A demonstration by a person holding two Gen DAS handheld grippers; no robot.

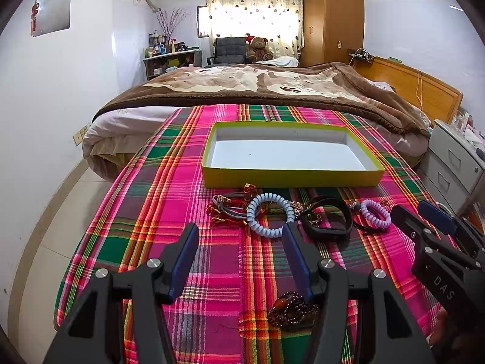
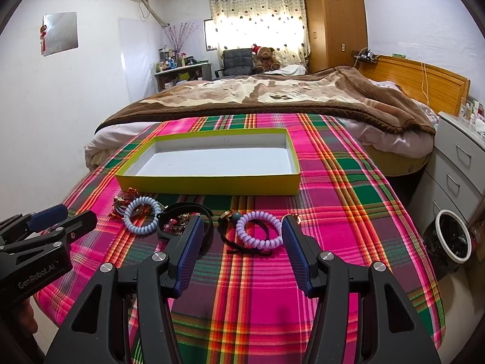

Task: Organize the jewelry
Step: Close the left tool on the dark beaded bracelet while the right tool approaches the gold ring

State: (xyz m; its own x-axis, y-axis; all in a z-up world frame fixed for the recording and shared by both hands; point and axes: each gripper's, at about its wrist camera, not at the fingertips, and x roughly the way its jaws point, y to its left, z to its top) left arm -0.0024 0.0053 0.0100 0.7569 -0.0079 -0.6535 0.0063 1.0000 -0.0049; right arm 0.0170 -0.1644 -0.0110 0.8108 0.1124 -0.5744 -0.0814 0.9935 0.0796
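- Daylight glows through the curtain (image 1: 253,15), blowing out its centre.
- Room evenly bright; shadows soft.
- Both views sharp, with strong fisheye bending and dark corner vignetting.

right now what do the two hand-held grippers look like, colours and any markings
Both match: the left hand-held gripper and right hand-held gripper have matte black plastic bodies with triangular cutouts, round silver pivot screws, and two fingers faced with ribbed dark-blue pads. White lettering shows on the sides: "GenRobot.AI" on the left, "DAS" on the right. No cables or sleeves are visible.
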